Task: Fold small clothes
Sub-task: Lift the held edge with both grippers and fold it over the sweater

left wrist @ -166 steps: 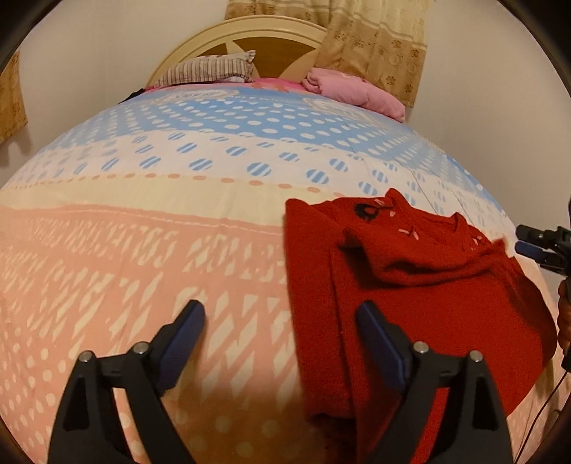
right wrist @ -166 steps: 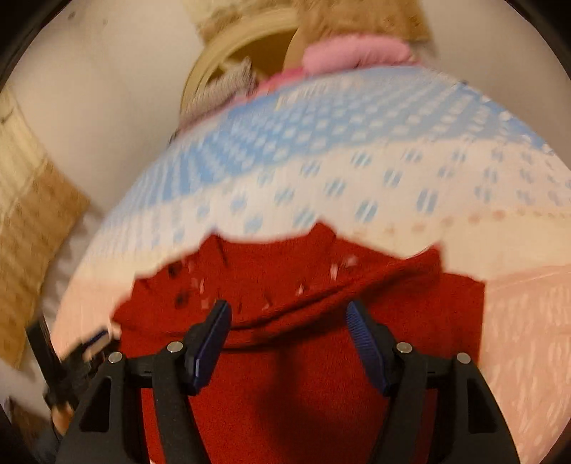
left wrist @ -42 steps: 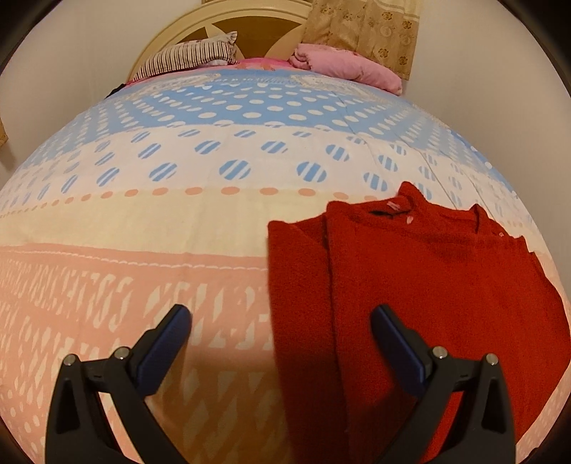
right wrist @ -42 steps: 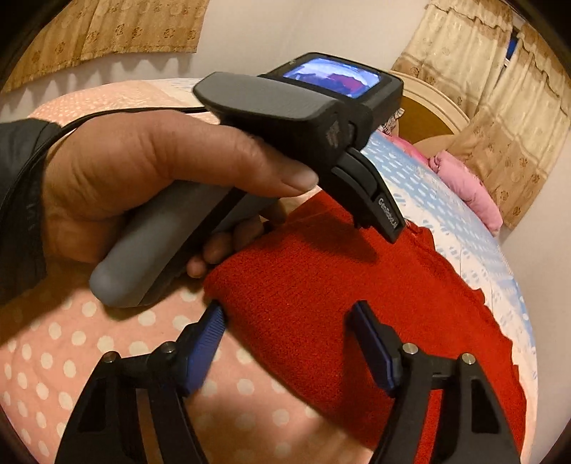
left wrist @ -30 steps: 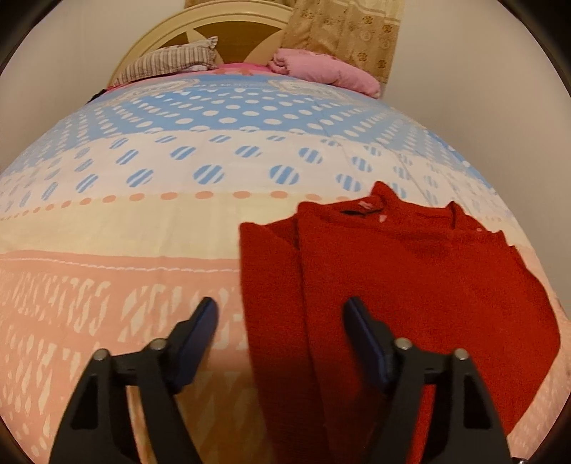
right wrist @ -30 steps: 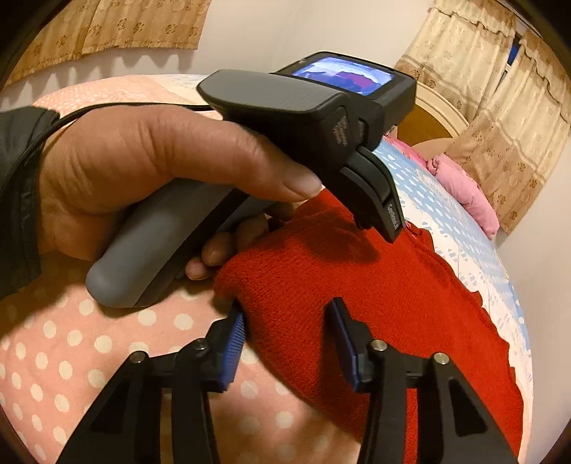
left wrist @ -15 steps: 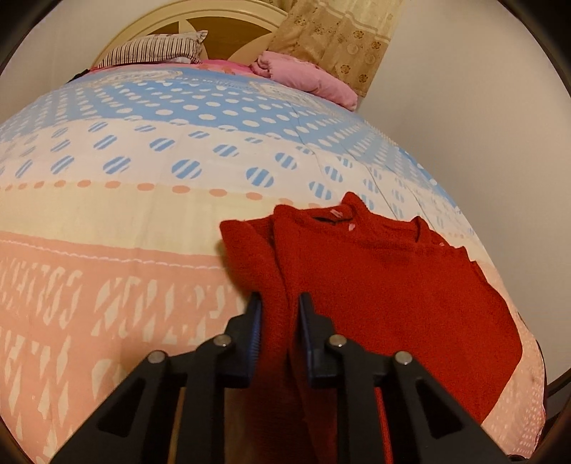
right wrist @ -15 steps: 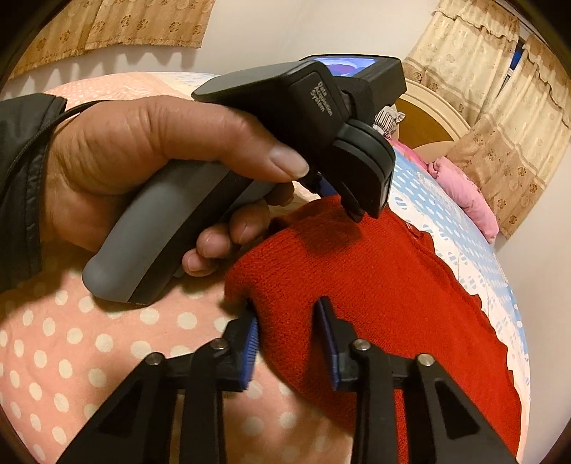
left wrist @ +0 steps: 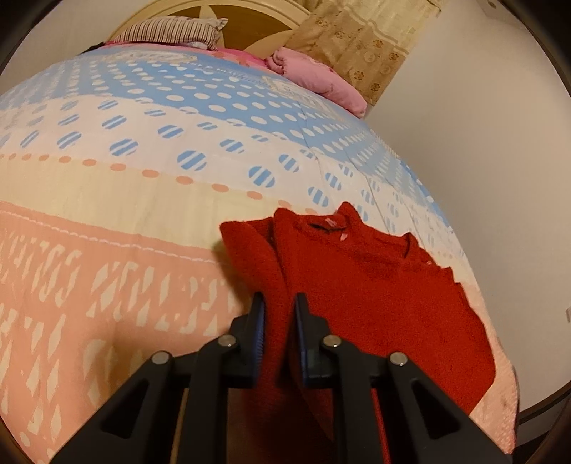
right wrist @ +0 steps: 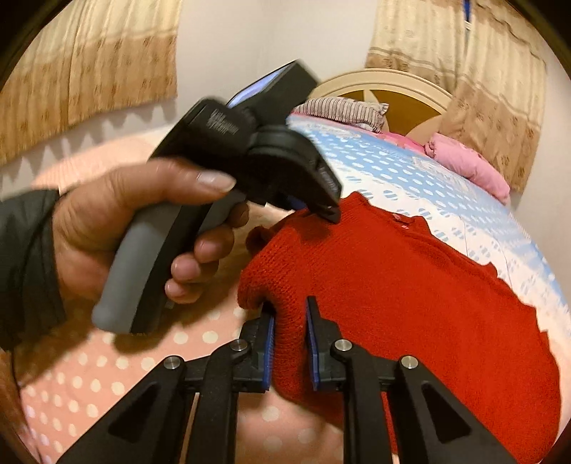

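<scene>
While the red sweater (left wrist: 374, 292) lies partly folded on the patterned bedspread (left wrist: 107, 214) near its edge, the left gripper (left wrist: 278, 310) and right gripper (right wrist: 289, 314) have just been closing and each pinches a bunched hem corner. Uneven lifting could likely skew the fold; the thick knit may slip free.

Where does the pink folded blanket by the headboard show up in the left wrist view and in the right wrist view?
Left wrist view: the pink folded blanket lies at the top, right of centre, at the far end of the bed under the curtain.
Right wrist view: the same blanket lies at the right, above mid-height, past the red sweater.
Shared landmark: the striped pillow against the headboard, left of the blanket in both.
</scene>
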